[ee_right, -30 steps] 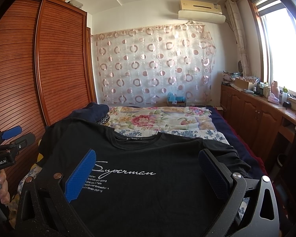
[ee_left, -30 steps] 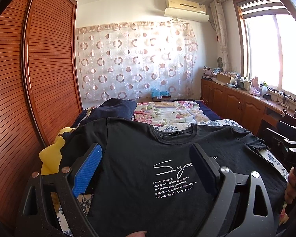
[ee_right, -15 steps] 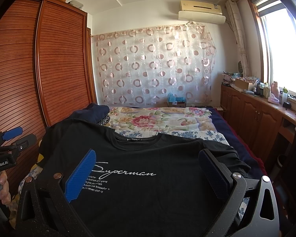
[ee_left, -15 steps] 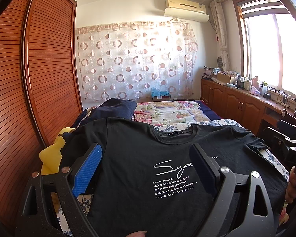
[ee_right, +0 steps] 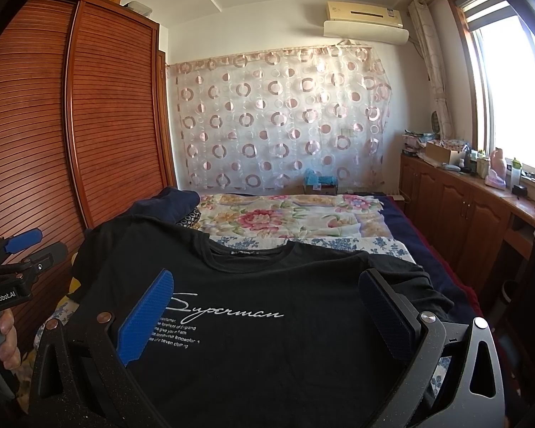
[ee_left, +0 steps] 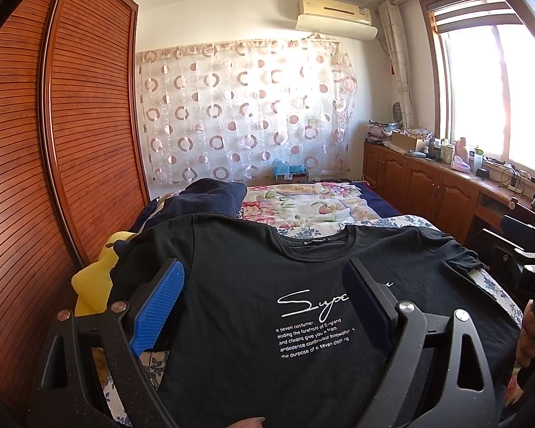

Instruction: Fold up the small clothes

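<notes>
A black T-shirt (ee_left: 253,271) with white "Superman" lettering lies spread flat, front up, on the bed, collar towards the far end; it also fills the right wrist view (ee_right: 267,285). My left gripper (ee_left: 264,289) hovers open above the shirt's left half, nothing between its fingers. My right gripper (ee_right: 267,303) hovers open over the shirt's middle, also holding nothing. Each gripper shows at the edge of the other's view, held by a hand: the right one (ee_left: 531,267), the left one (ee_right: 14,264).
A floral quilt (ee_right: 289,214) and a dark blue pillow (ee_left: 210,196) lie beyond the shirt. A yellow item (ee_left: 92,278) sits at the bed's left edge by the slatted wooden wardrobe (ee_left: 71,142). Wooden cabinets (ee_right: 463,199) with clutter run along the right under the window.
</notes>
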A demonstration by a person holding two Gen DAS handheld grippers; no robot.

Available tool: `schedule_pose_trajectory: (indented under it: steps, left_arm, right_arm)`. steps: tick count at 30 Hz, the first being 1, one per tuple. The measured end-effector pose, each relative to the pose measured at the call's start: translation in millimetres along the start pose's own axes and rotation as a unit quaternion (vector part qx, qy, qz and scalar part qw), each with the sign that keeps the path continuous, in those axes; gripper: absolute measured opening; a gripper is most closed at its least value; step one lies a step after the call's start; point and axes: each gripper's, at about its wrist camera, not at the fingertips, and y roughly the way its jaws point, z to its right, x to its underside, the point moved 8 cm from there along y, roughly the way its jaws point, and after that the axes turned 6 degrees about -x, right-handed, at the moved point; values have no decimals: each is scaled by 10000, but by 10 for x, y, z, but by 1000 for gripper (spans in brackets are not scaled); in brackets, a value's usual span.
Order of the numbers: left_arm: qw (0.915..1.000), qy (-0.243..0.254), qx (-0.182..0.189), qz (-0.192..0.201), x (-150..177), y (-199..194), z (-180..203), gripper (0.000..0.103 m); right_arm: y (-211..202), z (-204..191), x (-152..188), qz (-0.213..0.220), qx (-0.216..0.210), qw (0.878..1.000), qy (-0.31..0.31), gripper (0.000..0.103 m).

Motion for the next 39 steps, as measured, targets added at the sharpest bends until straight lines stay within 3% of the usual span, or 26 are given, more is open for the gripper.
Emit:
schedule_pose_trajectory:
  steps: [15,29,39]
  left_arm:
    - [9999,5,9,-151,30,53,-30,91]
    - [9963,-107,-375,-760,414,477,-790,91]
    - [9920,-370,-209,-1191,733,720,-1286,88]
  right_arm:
    - [82,5,59,-123,-141,9998,27,103]
    - [484,-5,314,-829,-656,9942,-184,103]
    - [664,82,412,-1356,-787,9871,-333,103]
